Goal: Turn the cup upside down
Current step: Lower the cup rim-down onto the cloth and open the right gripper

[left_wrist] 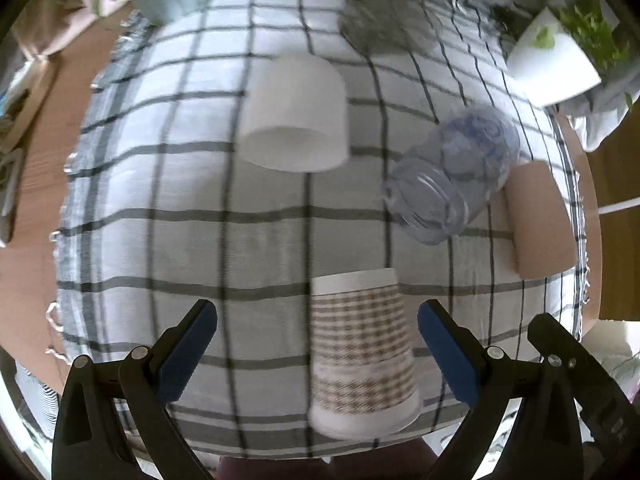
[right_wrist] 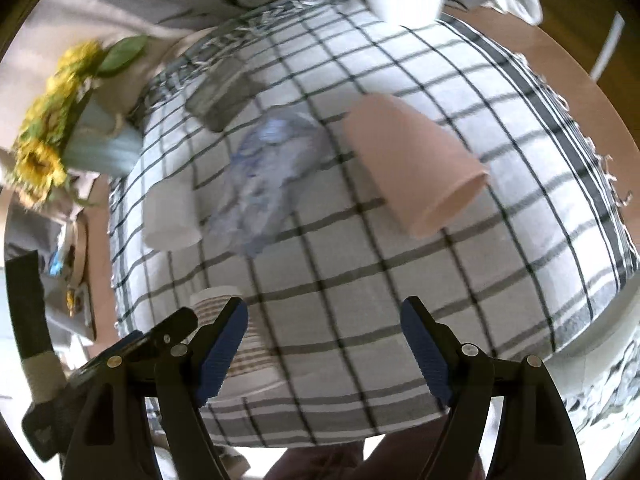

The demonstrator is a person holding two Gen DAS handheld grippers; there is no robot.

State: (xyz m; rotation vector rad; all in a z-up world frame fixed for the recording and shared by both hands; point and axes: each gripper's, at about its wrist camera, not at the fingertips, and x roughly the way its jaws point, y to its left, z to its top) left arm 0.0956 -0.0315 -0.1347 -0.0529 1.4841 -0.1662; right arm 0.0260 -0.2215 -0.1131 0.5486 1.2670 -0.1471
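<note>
A brown-checked paper cup (left_wrist: 362, 354) stands upside down on the plaid cloth, between my left gripper's (left_wrist: 318, 346) open blue-padded jaws, nearer the right one. It also shows in the right wrist view (right_wrist: 244, 344), partly behind that gripper's left finger. A white cup (left_wrist: 296, 112) (right_wrist: 170, 216), a clear plastic cup (left_wrist: 448, 176) (right_wrist: 260, 184) and a tan cup (left_wrist: 540, 220) (right_wrist: 412, 164) lie on their sides farther back. My right gripper (right_wrist: 324, 344) is open and empty above bare cloth.
The plaid cloth (left_wrist: 200, 200) covers a round wooden table (right_wrist: 580, 92). A glass jar (right_wrist: 222, 94) lies at the back. A vase with yellow flowers (right_wrist: 60, 136) stands at the left edge, a white planter (left_wrist: 552, 64) at the back right.
</note>
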